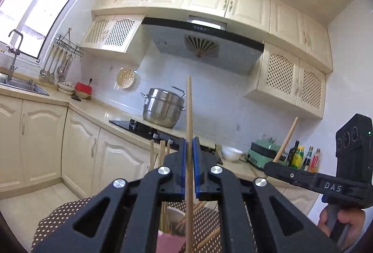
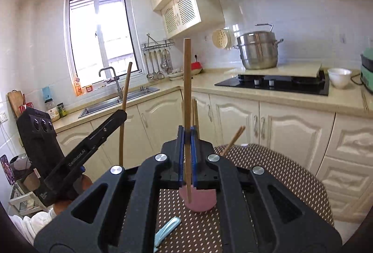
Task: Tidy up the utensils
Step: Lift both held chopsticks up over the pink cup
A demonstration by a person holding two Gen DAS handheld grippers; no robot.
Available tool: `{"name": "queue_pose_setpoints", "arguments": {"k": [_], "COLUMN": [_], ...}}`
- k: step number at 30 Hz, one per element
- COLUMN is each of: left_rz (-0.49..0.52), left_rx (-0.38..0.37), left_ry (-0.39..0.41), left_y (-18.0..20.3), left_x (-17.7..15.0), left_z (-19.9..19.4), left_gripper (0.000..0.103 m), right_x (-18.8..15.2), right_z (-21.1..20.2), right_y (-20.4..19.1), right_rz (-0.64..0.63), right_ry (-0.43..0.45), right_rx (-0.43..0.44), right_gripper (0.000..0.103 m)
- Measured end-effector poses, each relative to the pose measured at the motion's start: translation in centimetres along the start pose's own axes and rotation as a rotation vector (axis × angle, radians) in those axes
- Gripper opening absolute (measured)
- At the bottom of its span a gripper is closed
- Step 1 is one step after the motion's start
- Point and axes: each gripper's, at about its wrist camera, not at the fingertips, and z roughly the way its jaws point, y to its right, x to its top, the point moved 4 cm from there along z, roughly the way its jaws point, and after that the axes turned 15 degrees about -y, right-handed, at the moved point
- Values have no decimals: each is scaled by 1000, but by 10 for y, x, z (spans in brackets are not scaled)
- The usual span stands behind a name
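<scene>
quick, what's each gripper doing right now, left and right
Left gripper: closed on a chopstick, held upright over the cup.
Right gripper: closed on another chopstick, also upright.

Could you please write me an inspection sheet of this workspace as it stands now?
Surface: round table with brown dotted cloth.
Job's things: pink cup on the cloth, holding several chopsticks; one more chopstick in each gripper.
Clutter: light blue utensil lying on the cloth beside the cup.
Grippers: left gripper shut on an upright chopstick above the cup; right gripper shut on another chopstick.
Cables: cord behind the white bowl.
Surroundings: steel steamer pot, black hob, sink, hanging ladles.
</scene>
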Motion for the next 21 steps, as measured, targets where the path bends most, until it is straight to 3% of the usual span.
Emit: {"name": "queue_pose_setpoints", "arguments": {"k": [7,12,21], "left_rz": [-16,-1,-17], "left_rx": [17,64,81], "left_ry": [60,82,100], "left_y": [-18,-35,-53], "left_x": [10,12,9], "left_z": [38,61,95], "left_gripper": [5,5,5], "right_x": [18,15,7], "right_z": [22,40,66], "right_y": [6,11,19], "right_rz": [-20,-18,-7], "right_ry": [13,3,-41], "right_rx": [2,4,20], "right_gripper": [5,5,5]}}
